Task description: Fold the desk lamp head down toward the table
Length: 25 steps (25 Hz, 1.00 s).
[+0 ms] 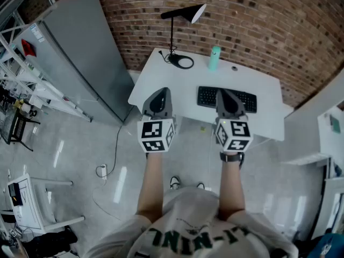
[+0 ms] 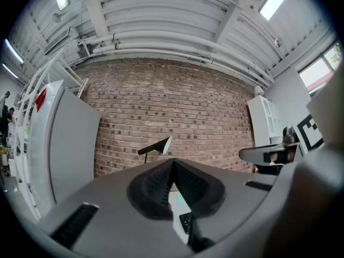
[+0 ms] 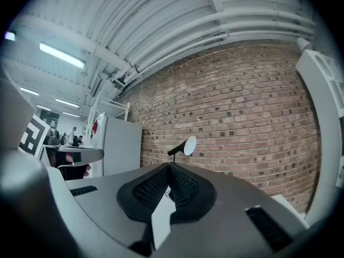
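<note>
Holding left tongs (image 1: 160,91) and right tongs (image 1: 223,92) closed on nothing near tabletop (image 1: 263,85) edge, masking desk lamp (image 1: 189,12) base in both gripper views.

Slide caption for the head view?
Left gripper and right gripper, both shut, level before the white desk; lamp head not yet folded down.

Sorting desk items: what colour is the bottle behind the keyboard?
Mint green; the bottle shows best in the head view.

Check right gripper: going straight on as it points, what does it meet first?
Likely the desk lamp: its head shows just above the right gripper, stem in line with the shut jaws. Depth unclear; otherwise the brick wall.
</note>
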Motion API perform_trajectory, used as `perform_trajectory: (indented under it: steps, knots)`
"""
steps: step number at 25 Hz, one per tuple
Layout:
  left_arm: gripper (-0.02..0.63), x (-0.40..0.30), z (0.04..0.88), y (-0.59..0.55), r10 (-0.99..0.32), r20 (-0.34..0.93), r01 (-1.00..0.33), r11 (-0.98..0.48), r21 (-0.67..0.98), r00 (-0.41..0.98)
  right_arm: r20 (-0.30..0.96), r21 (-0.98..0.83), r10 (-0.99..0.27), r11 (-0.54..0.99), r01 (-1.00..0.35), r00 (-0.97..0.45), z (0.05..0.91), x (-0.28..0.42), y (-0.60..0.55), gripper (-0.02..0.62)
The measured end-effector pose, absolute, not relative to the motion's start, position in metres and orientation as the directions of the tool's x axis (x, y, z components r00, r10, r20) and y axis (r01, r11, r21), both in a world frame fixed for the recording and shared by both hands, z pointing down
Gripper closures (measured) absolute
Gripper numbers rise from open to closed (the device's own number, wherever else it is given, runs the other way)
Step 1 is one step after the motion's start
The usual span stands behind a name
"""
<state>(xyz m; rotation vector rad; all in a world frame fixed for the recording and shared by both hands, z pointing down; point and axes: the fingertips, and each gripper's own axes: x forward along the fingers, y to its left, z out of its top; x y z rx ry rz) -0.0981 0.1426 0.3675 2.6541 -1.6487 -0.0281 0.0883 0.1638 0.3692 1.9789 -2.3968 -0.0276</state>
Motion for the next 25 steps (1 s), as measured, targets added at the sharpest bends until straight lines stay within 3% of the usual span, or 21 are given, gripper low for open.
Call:
perform_trajectory:
  steps: [16,25]
  knots:
    - [0.612,-0.144,0.388,0.138,-0.886,-0.039,-0.886,-0.463,0.003,0.462,0.029,0.040,-0.975,0.223,-0.974,-0.222,0.381,0.025,0.157,0.591]
    - [0.612,-0.134,0.414,0.095,-0.888,0.040,-0.889,-0.456,0.043,0.458,0.079,-0.002,-0.964,0.255,-0.967,-0.254,0.406,0.035,0.107,0.591]
